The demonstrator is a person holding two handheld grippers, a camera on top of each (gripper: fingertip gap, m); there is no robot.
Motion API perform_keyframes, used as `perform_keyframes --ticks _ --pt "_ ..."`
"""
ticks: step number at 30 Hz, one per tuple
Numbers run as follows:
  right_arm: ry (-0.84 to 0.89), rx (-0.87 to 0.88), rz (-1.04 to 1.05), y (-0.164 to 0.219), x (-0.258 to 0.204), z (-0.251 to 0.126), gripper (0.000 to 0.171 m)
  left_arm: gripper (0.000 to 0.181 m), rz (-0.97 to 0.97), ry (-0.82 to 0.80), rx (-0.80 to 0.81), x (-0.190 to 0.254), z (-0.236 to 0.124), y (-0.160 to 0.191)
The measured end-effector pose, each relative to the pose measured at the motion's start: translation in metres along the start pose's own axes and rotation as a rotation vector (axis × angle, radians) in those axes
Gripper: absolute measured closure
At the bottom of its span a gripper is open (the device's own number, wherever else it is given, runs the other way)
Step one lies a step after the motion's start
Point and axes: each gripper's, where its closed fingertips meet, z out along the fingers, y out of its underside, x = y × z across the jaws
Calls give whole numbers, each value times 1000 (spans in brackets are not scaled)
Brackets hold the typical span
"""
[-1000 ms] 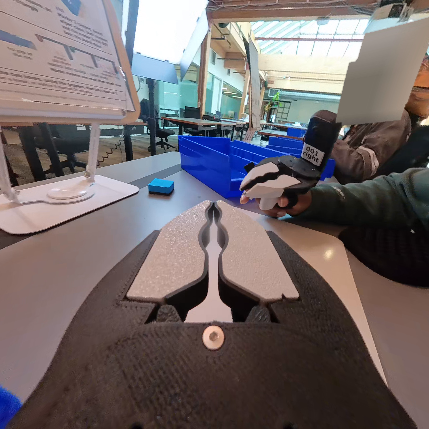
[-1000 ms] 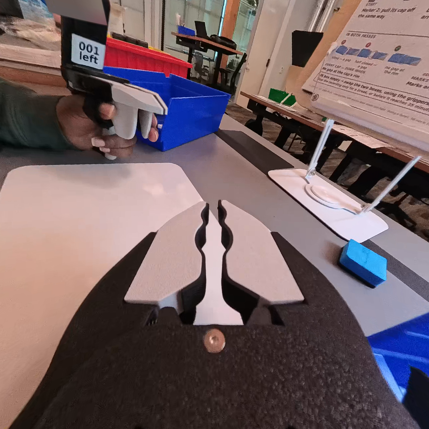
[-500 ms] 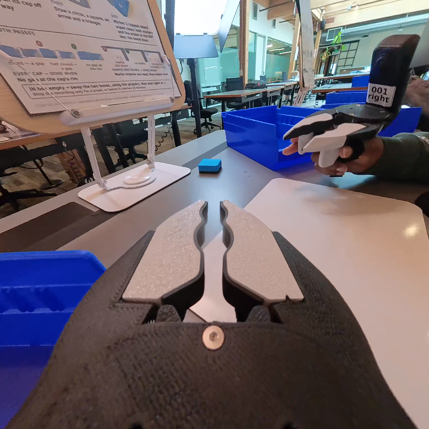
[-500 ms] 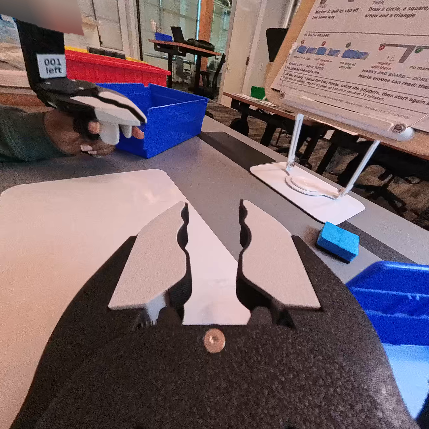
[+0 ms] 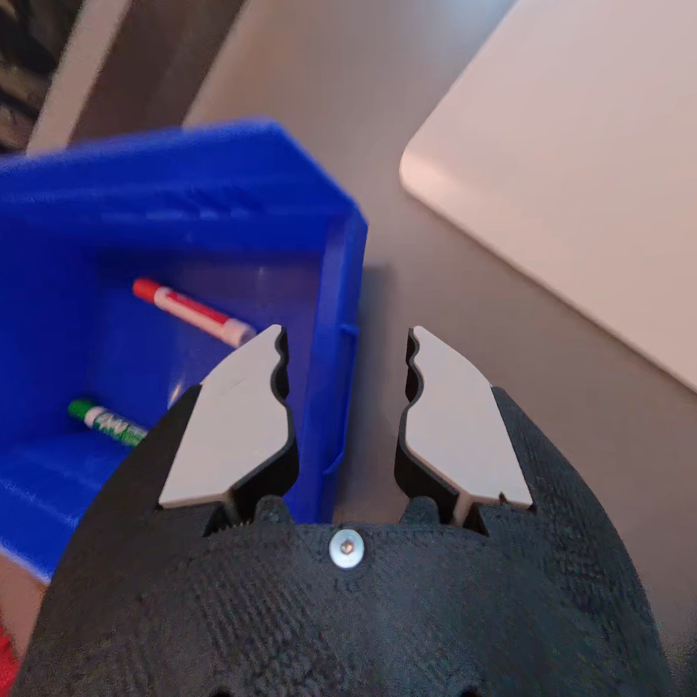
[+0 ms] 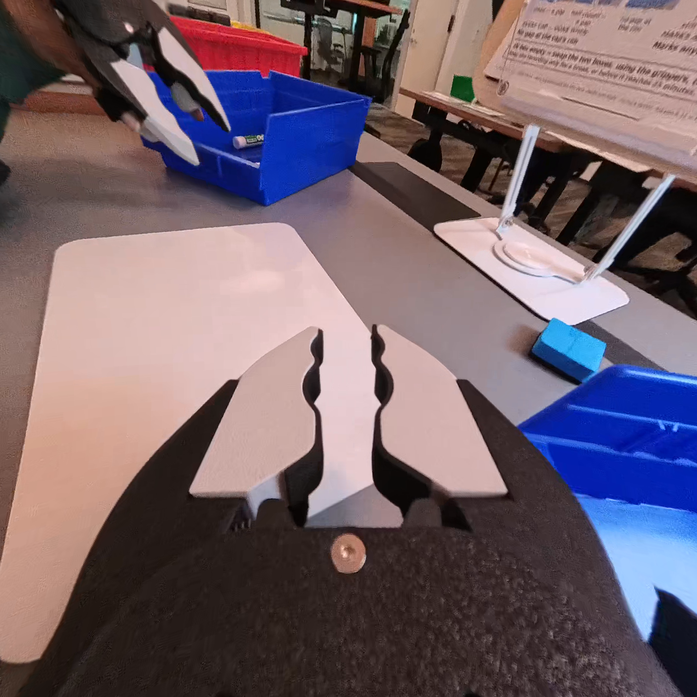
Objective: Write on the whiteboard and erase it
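Left wrist view: left claw (image 5: pixel 347 335) released, empty, above near wall of blue bin (image 5: pixel 332 286). Red marker (image 5: pixel 188 311), green marker (image 5: pixel 107 422) lie inside bin. Whiteboard (image 5: pixel 573 181) flat on worktop (image 5: pixel 396 294), beside bin, apart.

Right wrist view: right claw (image 6: pixel 346 333) partly parted, empty, over whiteboard edge. Blue eraser (image 6: pixel 567 349) on worktop, right of whiteboard.

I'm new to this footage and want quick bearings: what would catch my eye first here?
First, the bright blue bin under the open left gripper, with a red marker and a green marker lying inside. Next, the blank whiteboard flat on the grey table, beneath the open, empty right gripper. A small blue eraser sits to the board's right, near a white stand.
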Motion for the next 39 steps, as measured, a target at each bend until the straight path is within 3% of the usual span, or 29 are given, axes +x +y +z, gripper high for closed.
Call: perform_keyframes --ticks 4,12,15,18,21,27,32,39 --pt "13 12 21 -3 5 -6 143 149 54 -65 -149 -8 21 25" --pt "6 -22 -28 1 -6 1 143 150 72 -83 -55 -9 32 9" --pt "1 -7 -25 -5 -7 -1 141 147 -59 19 176 -8 -5 -25" --pt "16 7 -50 -11 -3 -7 141 158 -198 -79 267 -64 -55 -40" --pt "9 17 -21 -8 -1 -12 141 160 -302 -166 44 -128 -64 -14" --pt "9 42 5 -13 0 -15 141 150 -474 -126 -506 -186 -4 56" --pt "21 37 -21 -13 -1 -16 141 149 -531 -123 -720 -189 36 82" --pt "23 37 -1 -11 2 -17 142 137 -585 -98 -910 -183 53 112"
